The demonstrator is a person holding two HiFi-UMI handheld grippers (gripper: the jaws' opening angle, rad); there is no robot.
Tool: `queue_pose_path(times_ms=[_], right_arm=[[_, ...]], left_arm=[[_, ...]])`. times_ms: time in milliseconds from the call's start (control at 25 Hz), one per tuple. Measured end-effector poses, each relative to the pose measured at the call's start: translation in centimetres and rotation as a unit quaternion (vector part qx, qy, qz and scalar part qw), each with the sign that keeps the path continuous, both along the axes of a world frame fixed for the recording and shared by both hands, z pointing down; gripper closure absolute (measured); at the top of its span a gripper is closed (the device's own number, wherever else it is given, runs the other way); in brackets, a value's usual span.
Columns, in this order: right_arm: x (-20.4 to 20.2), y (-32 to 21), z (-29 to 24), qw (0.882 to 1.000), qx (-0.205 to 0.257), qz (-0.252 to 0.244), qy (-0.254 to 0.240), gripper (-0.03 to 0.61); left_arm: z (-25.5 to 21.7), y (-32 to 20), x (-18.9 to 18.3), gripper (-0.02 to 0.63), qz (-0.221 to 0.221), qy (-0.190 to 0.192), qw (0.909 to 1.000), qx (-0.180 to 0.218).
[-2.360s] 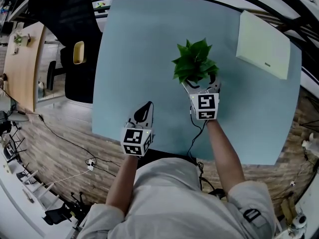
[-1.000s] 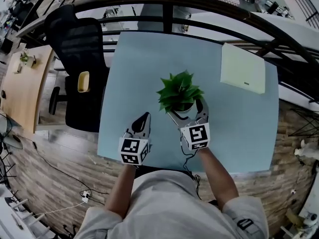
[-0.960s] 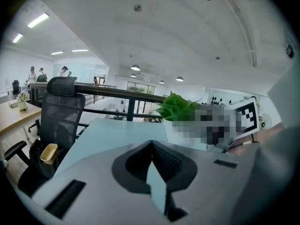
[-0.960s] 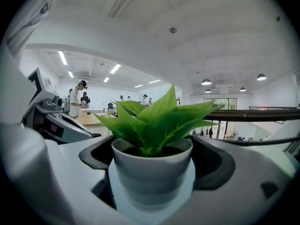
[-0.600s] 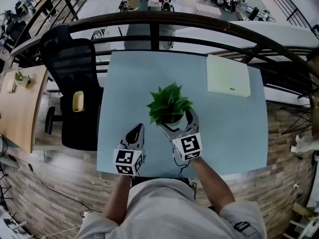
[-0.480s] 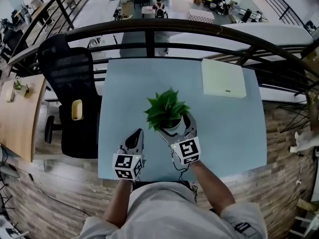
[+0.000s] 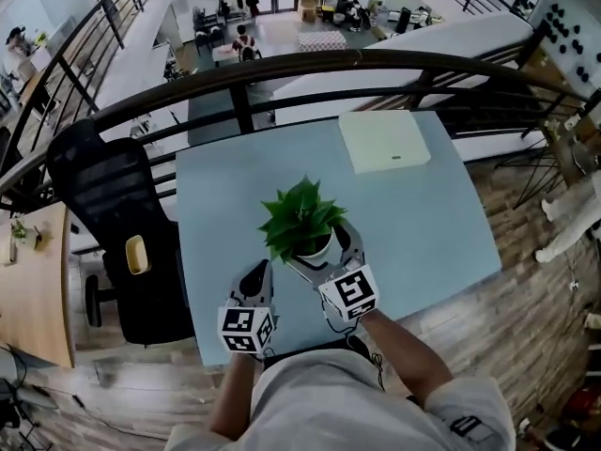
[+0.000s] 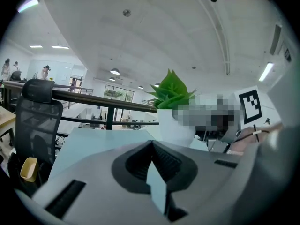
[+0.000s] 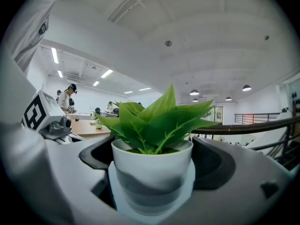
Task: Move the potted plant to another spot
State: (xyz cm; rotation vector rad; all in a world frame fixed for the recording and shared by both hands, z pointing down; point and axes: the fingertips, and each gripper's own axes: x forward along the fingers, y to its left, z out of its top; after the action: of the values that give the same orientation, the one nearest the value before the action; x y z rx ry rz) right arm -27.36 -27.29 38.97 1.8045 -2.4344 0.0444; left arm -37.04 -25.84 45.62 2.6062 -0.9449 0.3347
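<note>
Fingers of the right gripper press on both sides of the white pot, so the potted plant is gripped. It is over the near middle of the pale blue table, and no view shows whether its base touches the top. The left gripper hangs just beside it toward the front edge, its 2 jaws closed on nothing.

To carry it well, the person should probably hold the pot upright, squeeze no harder than needed and move slowly so the leaves do not sway. It should go down flat, well inside the edge and clear of the cream box, before the jaws let go.

No brand or wording is readable. The pot is plain, the box's mark is too small to tell, and the marker cubes bear only black-and-white squares.
</note>
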Motion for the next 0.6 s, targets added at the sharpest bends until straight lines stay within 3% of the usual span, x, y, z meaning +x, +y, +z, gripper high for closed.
queue_pose_path(times_ms=[240,440,600], right_arm=[[0.6,2.8,-0.7,0.999,0.0,0.044,-0.004,0.064],[1.1,4.7,-0.7,0.998,0.0,0.062,0.0,0.064],[4.8,7.8,-1.4,0.997,0.005,0.071,0.001,0.064]], left_arm=[[1.4,2.2,0.5,0.601,0.048,0.003,0.9987,-0.019],[2.2,3.1,0.7,0.601,0.063,0.0,0.9977,-0.025],[1.0,5.2,4.1,0.601,0.065,0.002,0.9978,-0.012]])
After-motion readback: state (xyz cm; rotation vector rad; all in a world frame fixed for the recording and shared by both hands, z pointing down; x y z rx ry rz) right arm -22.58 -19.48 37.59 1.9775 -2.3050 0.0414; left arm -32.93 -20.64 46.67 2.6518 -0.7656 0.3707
